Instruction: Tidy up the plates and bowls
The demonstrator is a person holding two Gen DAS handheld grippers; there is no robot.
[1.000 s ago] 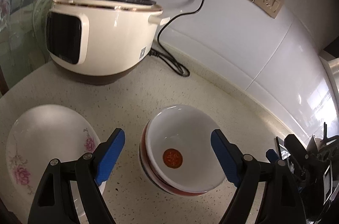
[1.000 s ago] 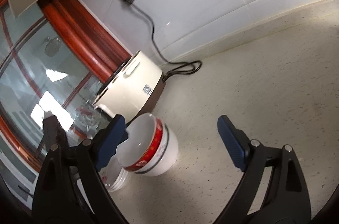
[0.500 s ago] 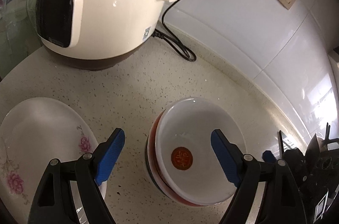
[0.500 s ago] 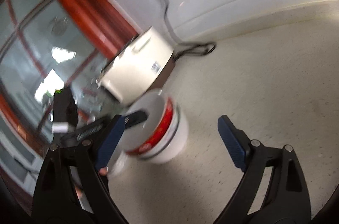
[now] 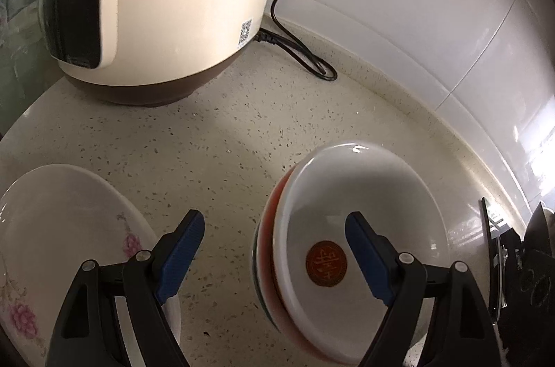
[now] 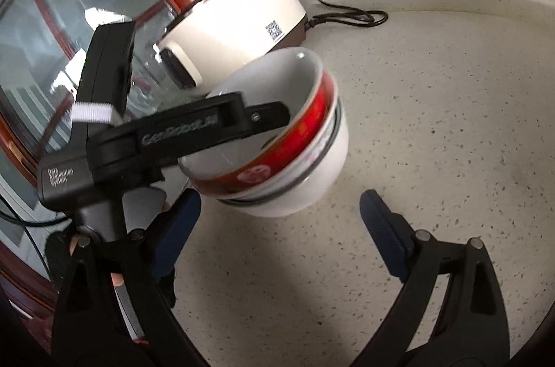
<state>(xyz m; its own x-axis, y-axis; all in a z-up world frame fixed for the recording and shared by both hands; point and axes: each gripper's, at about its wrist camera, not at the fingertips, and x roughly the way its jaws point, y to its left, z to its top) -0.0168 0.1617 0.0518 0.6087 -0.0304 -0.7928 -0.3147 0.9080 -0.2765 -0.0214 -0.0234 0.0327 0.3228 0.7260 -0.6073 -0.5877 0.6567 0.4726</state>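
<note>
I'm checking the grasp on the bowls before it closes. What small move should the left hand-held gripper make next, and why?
Probably ease the left hand-held gripper slightly forward, then close. It is open, straddling the near rim of the red-banded bowl: one finger is inside, the other outside. That bowl sits tilted in the white bowl.

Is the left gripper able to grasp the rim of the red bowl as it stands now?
Probably yes: the left gripper is open, with one finger over the red bowl and the other outside its rim. Nothing blocks it.
</note>
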